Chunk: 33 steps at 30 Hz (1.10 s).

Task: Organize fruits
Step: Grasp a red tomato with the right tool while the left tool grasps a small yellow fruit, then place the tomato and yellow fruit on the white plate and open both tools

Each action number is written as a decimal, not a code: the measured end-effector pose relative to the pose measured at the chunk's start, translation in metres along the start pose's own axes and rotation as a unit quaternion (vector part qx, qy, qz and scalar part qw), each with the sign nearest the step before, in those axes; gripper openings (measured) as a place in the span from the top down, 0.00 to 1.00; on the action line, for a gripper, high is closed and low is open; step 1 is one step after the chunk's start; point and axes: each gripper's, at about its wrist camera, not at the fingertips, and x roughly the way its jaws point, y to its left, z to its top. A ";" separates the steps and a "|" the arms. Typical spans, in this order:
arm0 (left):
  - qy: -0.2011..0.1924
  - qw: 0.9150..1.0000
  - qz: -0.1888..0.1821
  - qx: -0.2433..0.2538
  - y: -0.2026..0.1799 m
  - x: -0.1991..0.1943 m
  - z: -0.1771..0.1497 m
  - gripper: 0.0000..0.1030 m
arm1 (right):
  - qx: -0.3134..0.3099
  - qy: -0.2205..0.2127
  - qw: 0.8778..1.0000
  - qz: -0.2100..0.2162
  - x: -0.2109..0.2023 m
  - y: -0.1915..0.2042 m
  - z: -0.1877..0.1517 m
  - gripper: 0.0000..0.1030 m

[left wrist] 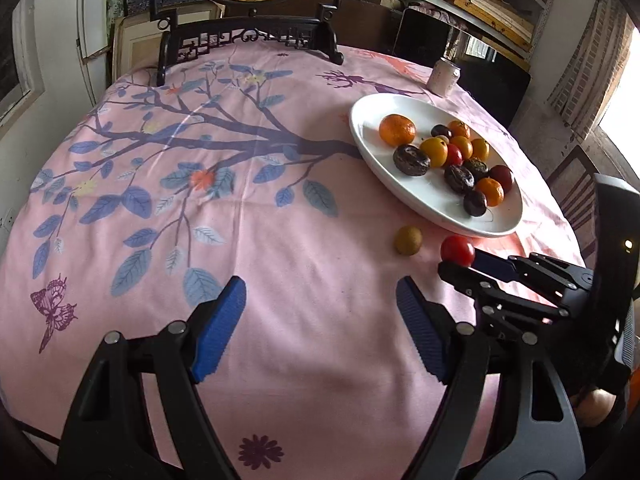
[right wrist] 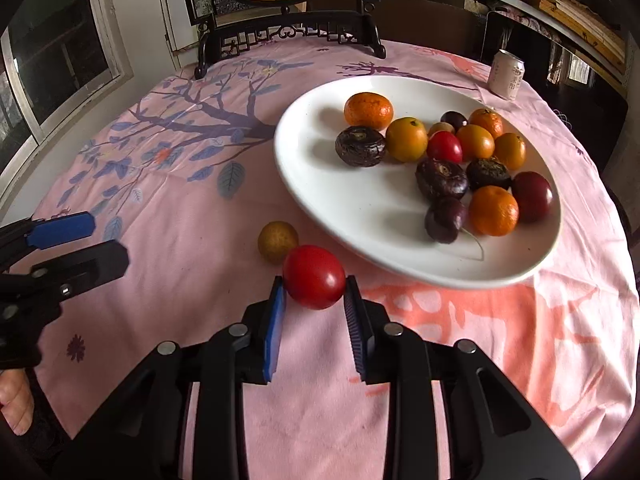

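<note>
A white oval plate point(right wrist: 340, 208) on the pink tablecloth holds several oranges, dark round fruits and red fruits. My right gripper point(right wrist: 314, 286) is shut on a red tomato point(right wrist: 314, 276) just in front of the plate's near rim; it also shows in the left wrist view point(left wrist: 458, 250). A small yellow-brown fruit point(right wrist: 277, 241) lies on the cloth just left of the tomato, also in the left wrist view point(left wrist: 408, 240). My left gripper point(left wrist: 320, 300) is open and empty over bare cloth, to the left of the right gripper point(left wrist: 472, 266).
A drink can point(right wrist: 507, 74) stands behind the plate at the far right. A dark carved wooden stand point(right wrist: 288, 36) with a round painted panel stands at the table's far edge. The cloth's edge falls away at the right.
</note>
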 end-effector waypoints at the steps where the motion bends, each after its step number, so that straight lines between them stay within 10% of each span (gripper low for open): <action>1: 0.004 1.000 -0.004 0.007 -0.006 0.004 0.001 0.23 | 0.001 -0.003 1.000 -0.003 -0.008 -0.004 -0.006 0.71; 13: 0.052 0.997 -0.001 0.050 -0.066 0.076 0.019 0.27 | 0.057 -0.019 0.998 -0.014 -0.050 -0.059 -0.051 0.71; 20: 0.039 0.997 0.013 0.072 -0.072 0.081 0.023 0.77 | 0.064 -0.028 0.998 0.000 -0.053 -0.060 -0.051 0.71; 33: -0.006 0.996 -0.035 0.080 -0.082 0.017 0.012 0.77 | 0.087 -0.040 0.995 -0.008 -0.063 -0.074 -0.050 0.71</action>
